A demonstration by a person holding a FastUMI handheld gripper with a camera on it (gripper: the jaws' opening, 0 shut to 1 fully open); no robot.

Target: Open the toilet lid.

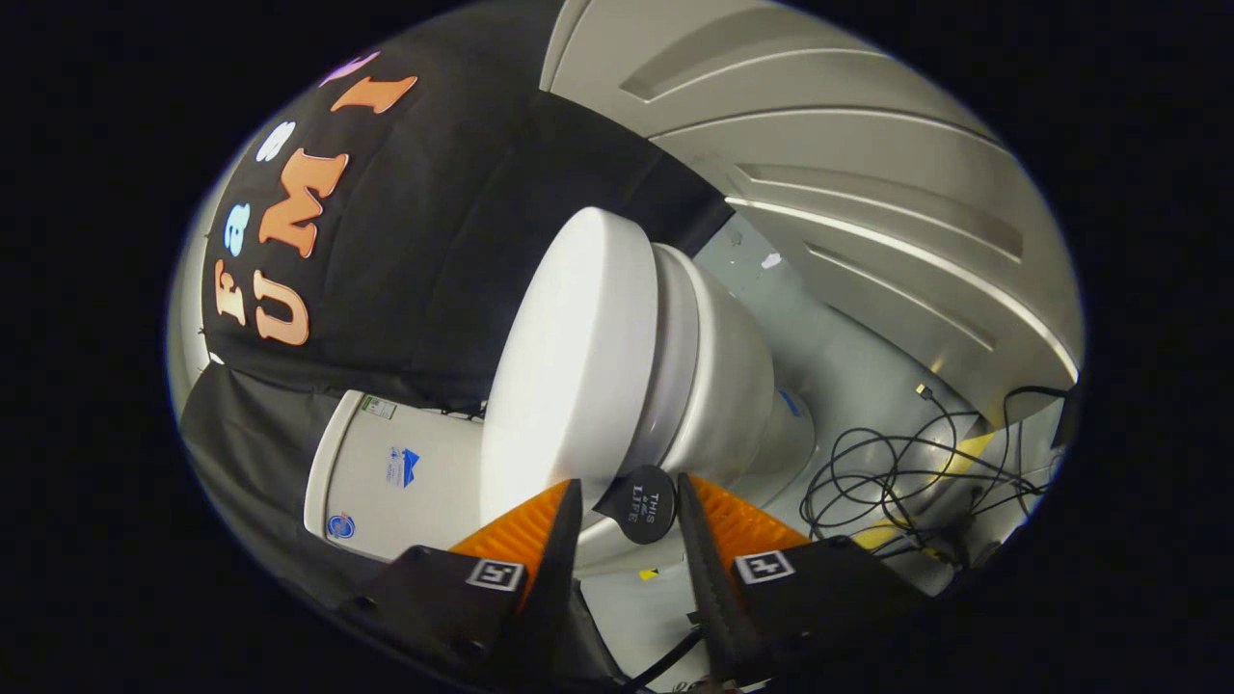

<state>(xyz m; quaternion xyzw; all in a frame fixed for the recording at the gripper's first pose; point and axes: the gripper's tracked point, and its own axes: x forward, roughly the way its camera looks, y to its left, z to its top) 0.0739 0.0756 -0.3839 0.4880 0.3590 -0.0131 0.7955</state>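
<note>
Toilet lid [569, 366], lying closed on its bowl [718, 386] just ahead of the fingers, awaits lifting; hand-held gripper [629, 496] is spread, a dark round tab [644, 506] between its tips, nothing yet pinched.

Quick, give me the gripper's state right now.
Gripper: open, holding nothing; a black round tab on the closed toilet lid sits between its fingers, not pressed by both.
</note>
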